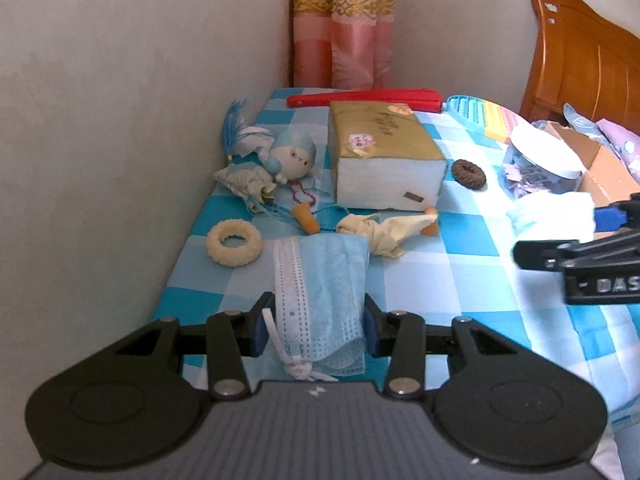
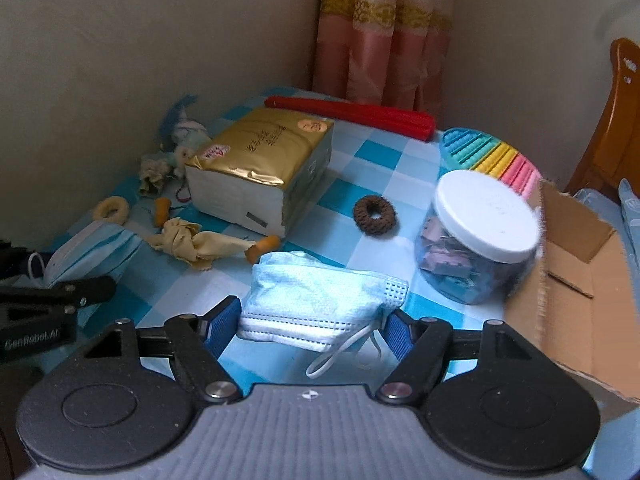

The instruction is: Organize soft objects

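Note:
A folded blue face mask [image 1: 320, 292] lies on the blue-checked cloth between the fingers of my left gripper [image 1: 316, 328], whose jaws stand close beside it on both sides. A second, crumpled blue mask [image 2: 320, 300] lies between the fingers of my right gripper [image 2: 310, 326], whose jaws are wider than the mask. The left-hand mask also shows in the right wrist view [image 2: 92, 252]. A yellow cloth [image 1: 380, 232], a cream scrunchie [image 1: 234, 242], a brown scrunchie [image 1: 468, 174] and a small plush doll [image 1: 292, 156] lie beyond.
A gold tissue pack [image 1: 384, 152] stands mid-table. A red folded fan [image 1: 360, 98] lies at the back. A plastic jar with white lid [image 2: 480, 236] and an open cardboard box [image 2: 580, 280] sit at right. The wall runs along the left edge.

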A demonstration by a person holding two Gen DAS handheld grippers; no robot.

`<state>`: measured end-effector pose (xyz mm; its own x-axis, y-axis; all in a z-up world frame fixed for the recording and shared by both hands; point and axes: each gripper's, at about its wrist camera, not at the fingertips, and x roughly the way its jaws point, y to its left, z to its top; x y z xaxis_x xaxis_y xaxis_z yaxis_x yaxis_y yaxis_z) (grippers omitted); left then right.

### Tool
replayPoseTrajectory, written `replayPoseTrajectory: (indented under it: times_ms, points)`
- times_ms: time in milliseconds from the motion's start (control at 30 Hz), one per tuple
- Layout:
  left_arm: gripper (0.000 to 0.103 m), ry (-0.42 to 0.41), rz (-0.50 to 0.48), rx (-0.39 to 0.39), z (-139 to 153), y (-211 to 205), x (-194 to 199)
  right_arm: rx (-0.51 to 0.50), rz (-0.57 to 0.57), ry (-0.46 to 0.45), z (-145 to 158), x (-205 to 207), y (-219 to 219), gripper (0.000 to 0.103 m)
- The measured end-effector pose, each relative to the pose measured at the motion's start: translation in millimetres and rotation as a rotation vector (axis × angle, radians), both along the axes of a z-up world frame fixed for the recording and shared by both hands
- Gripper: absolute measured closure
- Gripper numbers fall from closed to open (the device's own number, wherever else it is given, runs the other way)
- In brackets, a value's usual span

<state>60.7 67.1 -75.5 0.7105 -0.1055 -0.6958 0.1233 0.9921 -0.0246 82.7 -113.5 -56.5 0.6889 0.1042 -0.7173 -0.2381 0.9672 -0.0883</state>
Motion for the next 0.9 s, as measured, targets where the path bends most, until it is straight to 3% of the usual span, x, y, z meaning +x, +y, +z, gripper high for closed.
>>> replayPoseTrajectory:
  times_ms: [333, 533, 767, 900]
  points:
    - [0.060, 0.011, -0.032, -0.005, 19.5, -14.1, -11.0, 0.026, -0.078, -0.056, 38.7, -33.4, -62.4, 0.024]
    - [0.060, -0.016, -0.091, -0.024, 37.2, -39.4, -9.8, -0.034, -0.167, -0.120, 59.5, -38.6, -111.7, 0.024]
    - [0.060, -0.030, -0.191, -0.047, 53.8, -76.8, -1.3, -0.091, -0.274, -0.116, 53.0, -16.7, -161.5, 0.024]
    - [0.060, -0.037, -0.254, -0.046, 60.1, -100.1, 1.1, -0.066, -0.268, -0.104, 43.5, -6.8, -173.5, 0.015]
